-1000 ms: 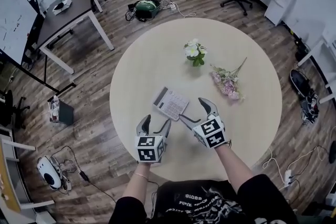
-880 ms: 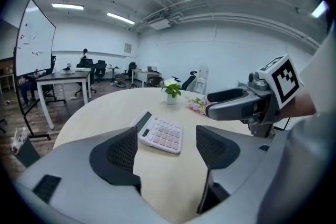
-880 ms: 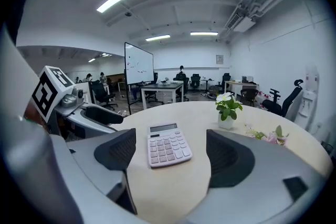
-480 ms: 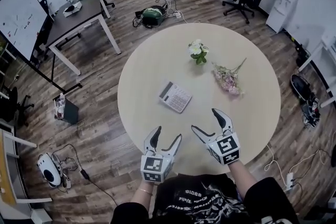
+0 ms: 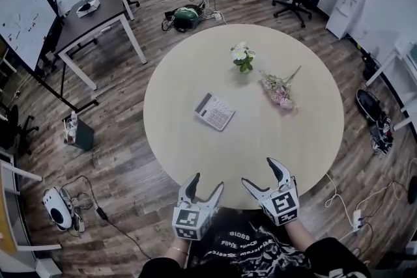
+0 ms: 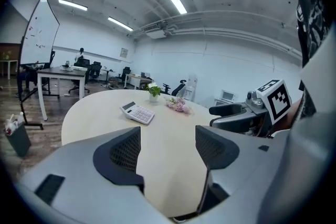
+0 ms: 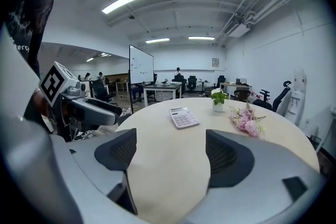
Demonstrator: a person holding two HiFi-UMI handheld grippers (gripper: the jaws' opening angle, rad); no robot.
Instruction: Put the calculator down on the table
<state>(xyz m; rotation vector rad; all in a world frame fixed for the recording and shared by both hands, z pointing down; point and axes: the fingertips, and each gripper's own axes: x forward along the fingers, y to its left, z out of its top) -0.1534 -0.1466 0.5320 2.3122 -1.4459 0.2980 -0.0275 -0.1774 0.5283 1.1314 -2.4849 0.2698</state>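
Near the middle of the table (image 5: pixel 273 140) the calculator (image 5: pixel 214 112) lies flat, keys up, touched by neither tool, so I judge the put-down done. Potted flowers (image 5: pixel 242 56) and a pink bouquet (image 5: pixel 278 92) sit beyond it, apart. My left gripper (image 5: pixel 205 183) and right gripper (image 5: pixel 260 173) hang at the near edge, well apart from it, jaws spread wide with nothing between them, since nothing needs holding.

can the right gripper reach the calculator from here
Probably yes: the right gripper is open at the near edge of the table, with only bare top between it and the calculator.
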